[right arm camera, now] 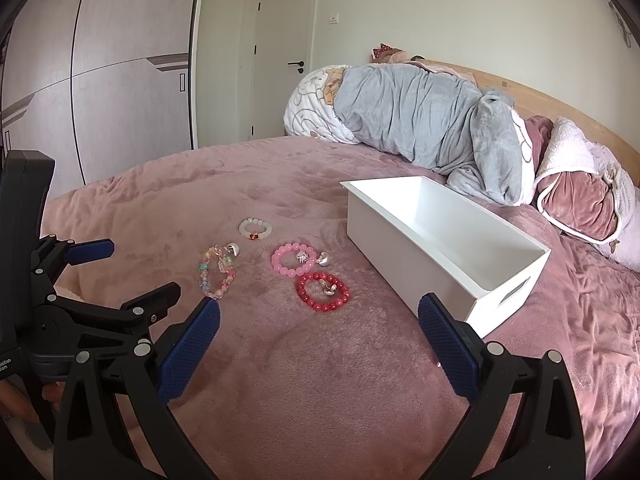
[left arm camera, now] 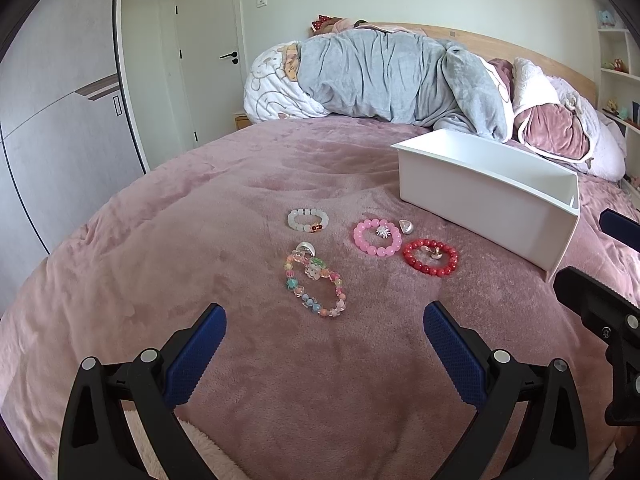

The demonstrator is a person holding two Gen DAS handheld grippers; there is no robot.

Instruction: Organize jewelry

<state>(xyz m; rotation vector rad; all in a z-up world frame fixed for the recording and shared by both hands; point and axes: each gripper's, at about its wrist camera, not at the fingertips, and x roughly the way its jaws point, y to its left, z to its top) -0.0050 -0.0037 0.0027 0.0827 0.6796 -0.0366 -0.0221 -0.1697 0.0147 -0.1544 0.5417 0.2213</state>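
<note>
I see pink bed [left arm camera: 200, 208], wardrobe [left arm camera: 60, 80], white bin [right arm camera: 400, 248]; four bead bracelets [left arm camera: 377, 237] loose; both jaws spread, holding nothing.

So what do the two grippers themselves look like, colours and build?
Both match. The left gripper and right gripper have glossy black plastic arms with silver round rivets, and each finger carries a dark blue pad with a fine dotted texture. No cables or sleeves show.

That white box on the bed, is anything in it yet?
Empty as far as shown: the white box shows only bare white inside, though its near corner is hidden. All four bracelets, like the red one, lie outside on the blanket.
</note>
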